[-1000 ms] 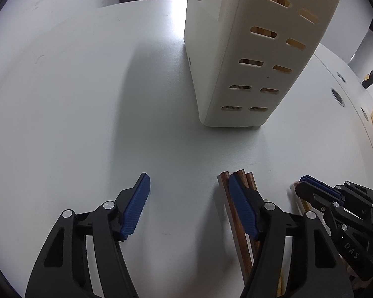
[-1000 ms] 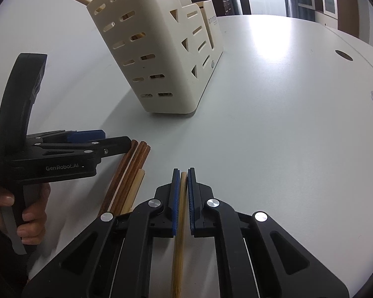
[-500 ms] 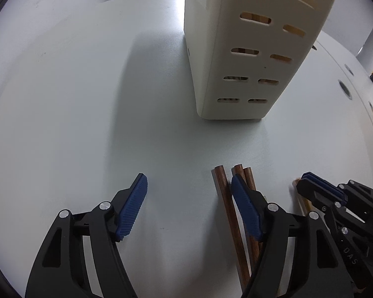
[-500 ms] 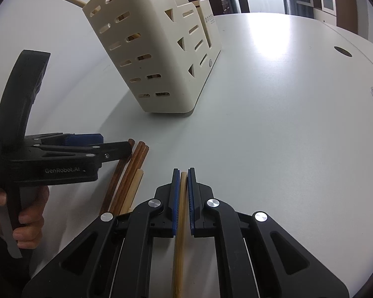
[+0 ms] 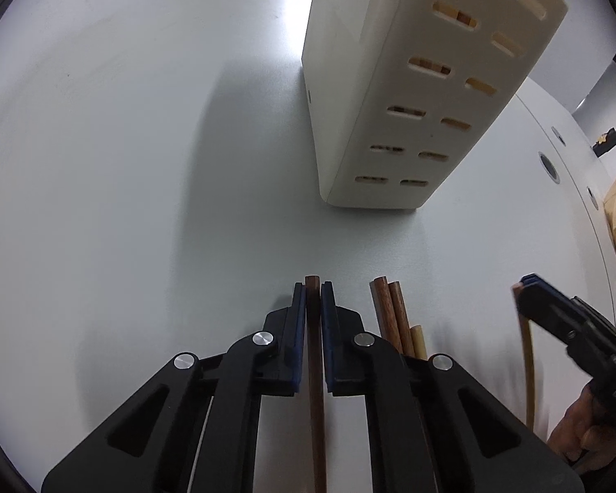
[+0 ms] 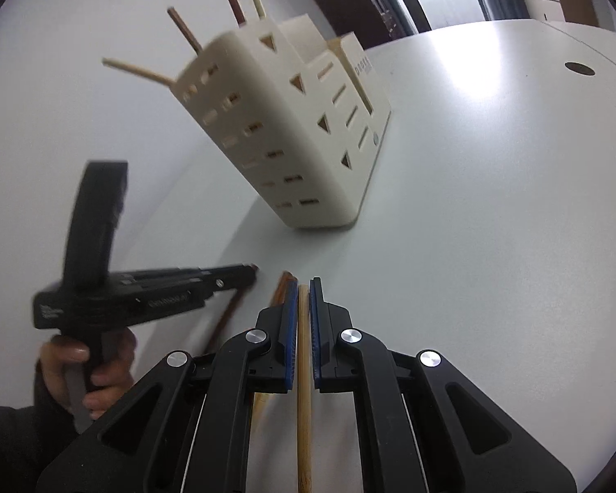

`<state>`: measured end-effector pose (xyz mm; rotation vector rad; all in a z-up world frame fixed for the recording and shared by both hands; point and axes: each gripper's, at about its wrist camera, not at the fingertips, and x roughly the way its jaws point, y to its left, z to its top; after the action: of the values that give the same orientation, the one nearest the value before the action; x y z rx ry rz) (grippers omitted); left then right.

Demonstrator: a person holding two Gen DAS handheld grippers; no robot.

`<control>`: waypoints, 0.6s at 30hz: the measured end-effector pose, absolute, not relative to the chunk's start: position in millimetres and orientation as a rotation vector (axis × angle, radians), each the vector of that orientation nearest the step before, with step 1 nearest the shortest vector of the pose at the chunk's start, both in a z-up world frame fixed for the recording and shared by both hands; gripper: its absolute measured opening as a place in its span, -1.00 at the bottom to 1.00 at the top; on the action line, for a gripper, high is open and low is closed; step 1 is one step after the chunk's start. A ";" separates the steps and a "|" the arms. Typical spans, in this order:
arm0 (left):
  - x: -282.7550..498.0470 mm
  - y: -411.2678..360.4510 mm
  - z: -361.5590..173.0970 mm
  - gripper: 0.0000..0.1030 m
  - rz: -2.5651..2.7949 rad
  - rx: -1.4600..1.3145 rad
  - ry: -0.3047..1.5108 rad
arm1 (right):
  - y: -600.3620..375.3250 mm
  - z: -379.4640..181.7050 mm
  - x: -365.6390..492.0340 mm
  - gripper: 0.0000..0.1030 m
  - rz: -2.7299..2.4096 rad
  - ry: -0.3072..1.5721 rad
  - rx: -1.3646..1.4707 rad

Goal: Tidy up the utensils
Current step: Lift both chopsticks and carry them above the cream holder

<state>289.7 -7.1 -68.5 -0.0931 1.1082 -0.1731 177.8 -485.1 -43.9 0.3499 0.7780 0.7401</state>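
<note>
**A:** Chopsticks first: where do they lie from each claw?

**B:** The left gripper (image 5: 313, 287) has just closed on a dark chopstick (image 5: 316, 390), its length running along the fingers toward twelve o'clock. The right gripper (image 6: 304, 285) pinches a pale chopstick (image 6: 304, 411) the same way.

**A:** And the holder?

**B:** The cream holder (image 6: 308, 143) stands at about eleven o'clock from the right claw, one o'clock from the left, well apart from both. Several sticks already poke from its top.

**A:** Room to move?

**B:** The white table (image 5: 123, 164) is bare between claws and holder. Loose chopsticks (image 5: 392, 320) lie just beside the left claw, at three o'clock.
</note>
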 end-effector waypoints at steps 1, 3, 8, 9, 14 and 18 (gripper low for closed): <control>285.9 -5.7 -61.2 -0.87 -0.172 -0.088 1.086 | -491.9 -36.6 175.5 -0.87 0.757 0.738 0.386; 276.7 -1.2 -46.4 -0.87 -0.195 -0.098 1.050 | -503.2 -23.0 169.6 -0.87 0.788 0.667 0.434; 260.0 12.2 -14.5 -0.87 -0.271 -0.142 0.990 | -522.7 6.3 156.8 -0.87 0.853 0.525 0.523; 256.0 11.9 -7.6 -0.87 -0.289 -0.151 0.970 | -523.5 11.9 157.5 -0.88 0.858 0.504 0.540; 232.8 7.4 28.9 -0.87 -0.340 -0.147 0.838 | -526.1 36.0 155.0 -0.88 0.888 0.433 0.536; 229.0 3.4 58.5 -0.87 -0.361 -0.154 0.779 | -523.5 55.2 156.3 -0.88 0.903 0.399 0.513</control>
<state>229.0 3.4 58.5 -0.1540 0.7790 -0.3611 156.3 -523.5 55.2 0.5131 0.3994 0.9030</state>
